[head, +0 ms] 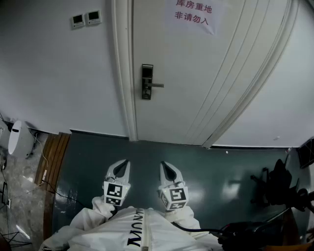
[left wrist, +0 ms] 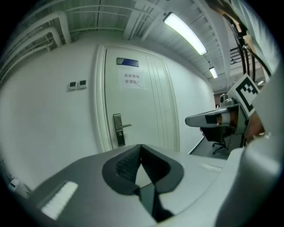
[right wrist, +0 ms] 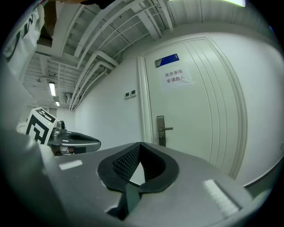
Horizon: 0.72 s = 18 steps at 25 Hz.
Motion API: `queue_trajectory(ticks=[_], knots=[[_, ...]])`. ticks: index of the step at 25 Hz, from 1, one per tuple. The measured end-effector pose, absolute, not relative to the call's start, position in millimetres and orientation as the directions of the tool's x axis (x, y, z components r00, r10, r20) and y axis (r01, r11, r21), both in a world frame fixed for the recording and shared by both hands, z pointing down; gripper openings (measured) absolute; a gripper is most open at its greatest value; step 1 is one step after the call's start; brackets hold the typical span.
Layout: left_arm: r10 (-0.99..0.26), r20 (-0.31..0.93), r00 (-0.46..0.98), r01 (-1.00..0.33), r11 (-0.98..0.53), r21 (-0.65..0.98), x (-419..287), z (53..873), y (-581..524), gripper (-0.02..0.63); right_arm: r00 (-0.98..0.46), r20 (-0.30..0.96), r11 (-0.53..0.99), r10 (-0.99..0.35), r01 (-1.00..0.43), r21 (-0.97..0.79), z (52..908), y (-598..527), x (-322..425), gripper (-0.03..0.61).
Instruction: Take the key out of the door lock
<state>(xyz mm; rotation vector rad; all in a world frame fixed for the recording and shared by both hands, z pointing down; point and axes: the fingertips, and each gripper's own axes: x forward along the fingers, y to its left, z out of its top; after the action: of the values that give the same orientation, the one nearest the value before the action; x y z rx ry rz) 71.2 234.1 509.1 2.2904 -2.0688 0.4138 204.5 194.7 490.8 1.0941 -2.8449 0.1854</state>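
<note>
Okay, both grippers are sitting low in the head view, side by side over the dark floor [head: 147, 152], and both are pointing towards the white door [head: 196, 83]. The left gripper [left wrist: 141, 146] is holding its fingers together, tips touching, with nothing caught between them. The right gripper [right wrist: 140, 144] is doing just the same, fingers closed tip to tip and empty. Each one is showing up in the other's camera, hanging level alongside its neighbour.

Up ahead, the door lock [head: 146, 82] is sitting on the door's left edge, a dark upright plate with its lever handle [head: 157, 85] sticking out level to the right. It is well apart from both grippers, with a stretch of floor lying between. The key is too small to make out from this far back, so whether it is sitting in the lock I cannot tell.

A paper sign [head: 194, 14] with red characters is hanging high on the door, two small wall panels [head: 86, 18] are sitting on the wall to the left, and a dark office chair [head: 277, 186] is standing off to the right
</note>
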Motion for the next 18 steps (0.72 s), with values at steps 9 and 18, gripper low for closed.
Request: queue_trajectory(ticks=[9,18], knots=[[-0.971,0.224,0.078,-0.983,-0.112,-0.145,83.9,516.2,242.4,0.000,-0.745,0.125,0.740,-0.655,-0.667,-0.091,492.1,201.0,216.9,-0.002],[-0.971,0.227,0.080,-0.981,-0.118,-0.155,98.8,518.8,236.1,0.000,-0.764,0.094,0.751,-0.638,-0.645,-0.140,489.3,198.0,231.3,0.000]])
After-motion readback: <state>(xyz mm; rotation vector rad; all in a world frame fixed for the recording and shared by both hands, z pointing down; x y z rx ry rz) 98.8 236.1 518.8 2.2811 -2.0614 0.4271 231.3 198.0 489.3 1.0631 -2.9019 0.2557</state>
